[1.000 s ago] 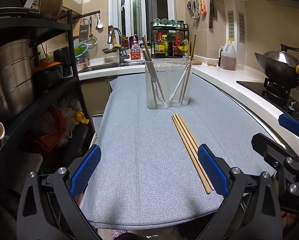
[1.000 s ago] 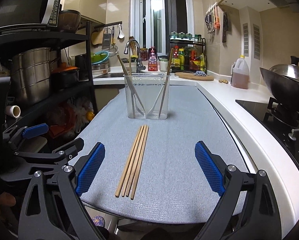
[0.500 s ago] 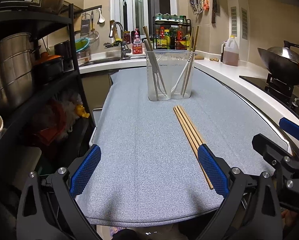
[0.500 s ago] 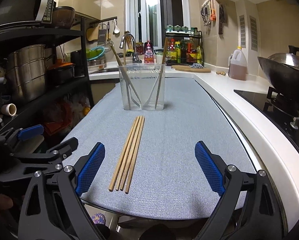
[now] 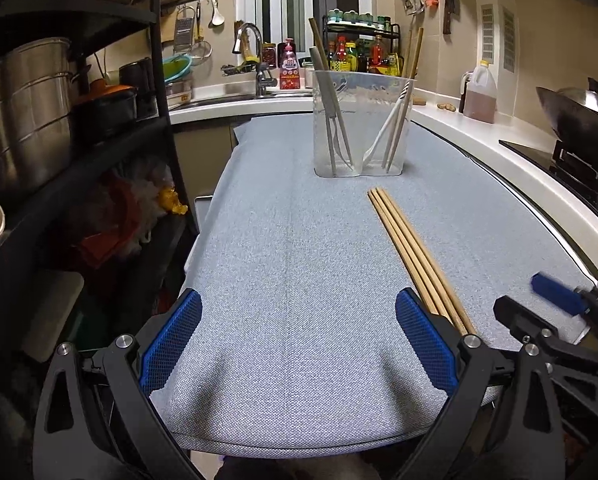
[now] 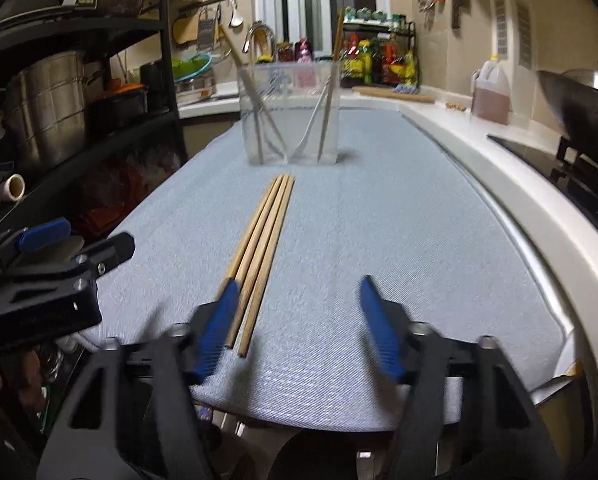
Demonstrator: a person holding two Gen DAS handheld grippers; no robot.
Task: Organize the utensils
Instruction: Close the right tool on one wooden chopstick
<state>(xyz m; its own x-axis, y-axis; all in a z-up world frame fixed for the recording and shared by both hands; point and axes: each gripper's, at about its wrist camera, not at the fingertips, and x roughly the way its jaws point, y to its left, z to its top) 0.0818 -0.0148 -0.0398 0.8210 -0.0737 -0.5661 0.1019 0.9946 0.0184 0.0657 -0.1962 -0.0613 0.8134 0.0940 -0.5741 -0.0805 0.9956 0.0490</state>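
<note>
Your right gripper [image 6: 297, 322] hangs low over the near end of the desk [image 6: 419, 220] with its jaws spread and nothing between them. Its left pad already overlaps the near ends of the chopsticks [image 6: 265, 232], so only the right-hand sticks of the bundle fall inside the gap. That offset matters: closing from here would likely catch some sticks and push the others aside, so I judge you need a small shift to your left to bracket the whole bundle.

The chopsticks, about 4 of them, lie flat and side by side on the grey cloth. They point straight at the clear holder [image 6: 291, 114], which stands upright further back, just beyond their far tips. Lying lengthwise toward the holder suits an end grasp followed by a tilt upward and a drop in.

The holder is split into 2 compartments, each already carrying leaning wooden sticks and pale utensils. The right one holds wooden chopsticks [image 5: 411, 54], so it looks like the matching home.

Your left gripper [image 5: 297, 342] is released too, jaws wide and empty, resting beside the chopsticks [image 5: 413, 248] with its right pad over their near ends, clear of the right gripper's path.
</note>
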